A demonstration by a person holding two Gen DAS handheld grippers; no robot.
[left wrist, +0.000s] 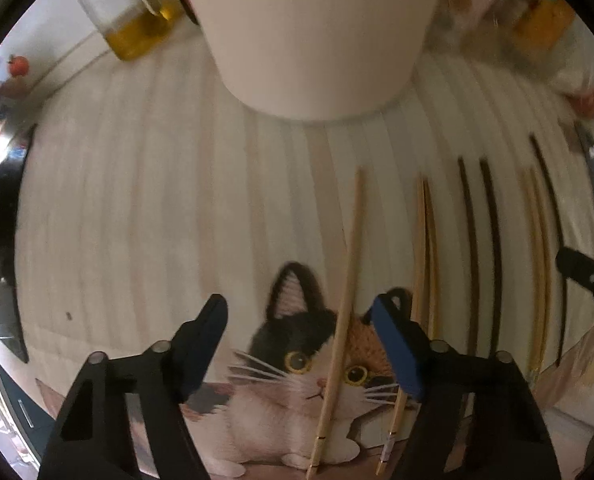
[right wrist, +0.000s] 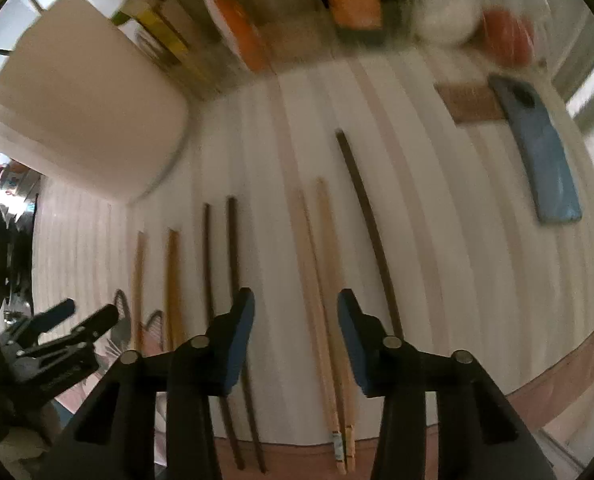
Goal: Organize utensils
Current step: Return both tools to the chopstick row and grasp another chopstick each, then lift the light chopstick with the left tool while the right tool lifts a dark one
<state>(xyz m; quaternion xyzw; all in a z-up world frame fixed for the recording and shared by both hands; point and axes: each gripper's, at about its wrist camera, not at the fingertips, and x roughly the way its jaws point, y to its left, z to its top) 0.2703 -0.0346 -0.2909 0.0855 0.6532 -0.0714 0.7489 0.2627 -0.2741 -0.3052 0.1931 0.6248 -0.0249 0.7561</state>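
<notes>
Left tongs (left wrist: 297, 344) standing open, straddling one pale chopstick (left wrist: 347, 300), its long axis running away from me toward the white holder (left wrist: 317, 32). Right tongs (right wrist: 295, 334) hanging partly open, framing a pale pair (right wrist: 321, 300); neither gripping.

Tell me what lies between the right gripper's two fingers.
In the right wrist view, a pair of light wooden chopsticks lies side by side on the mat between the open fingers of the right gripper. The pads do not touch them.
</notes>
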